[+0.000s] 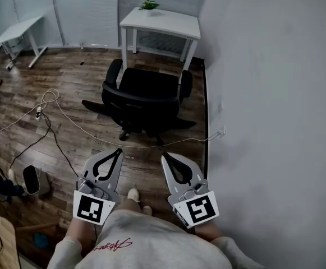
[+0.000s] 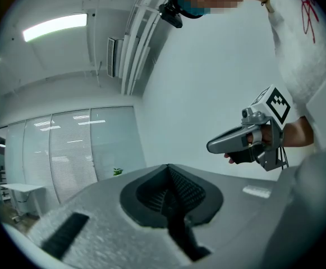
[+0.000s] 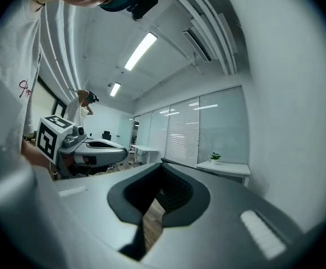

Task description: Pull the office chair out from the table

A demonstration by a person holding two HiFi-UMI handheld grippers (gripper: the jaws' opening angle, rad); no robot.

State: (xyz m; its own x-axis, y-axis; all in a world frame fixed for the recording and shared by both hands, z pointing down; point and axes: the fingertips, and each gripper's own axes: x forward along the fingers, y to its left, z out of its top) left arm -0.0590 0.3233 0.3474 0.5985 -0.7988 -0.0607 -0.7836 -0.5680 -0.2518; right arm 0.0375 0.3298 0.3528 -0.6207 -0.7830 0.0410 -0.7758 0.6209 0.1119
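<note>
Office chair (image 1: 146,97) standing apart from white table (image 1: 161,21), left gripper (image 1: 118,150) hanging empty with jaws closed together, right gripper (image 1: 164,157) likewise closed on nothing, both staying well short of the chair.

Head view faces steeply down onto the dark wood-plank floor (image 1: 95,88). Both gripper views face level, sharing the distant small green potted plant (image 3: 215,156).

I see bare floor (image 1: 143,162) between me and the chair (image 1: 146,94). A wall (image 1: 263,83) stands close on my right; cables (image 1: 45,102) lie left.
</note>
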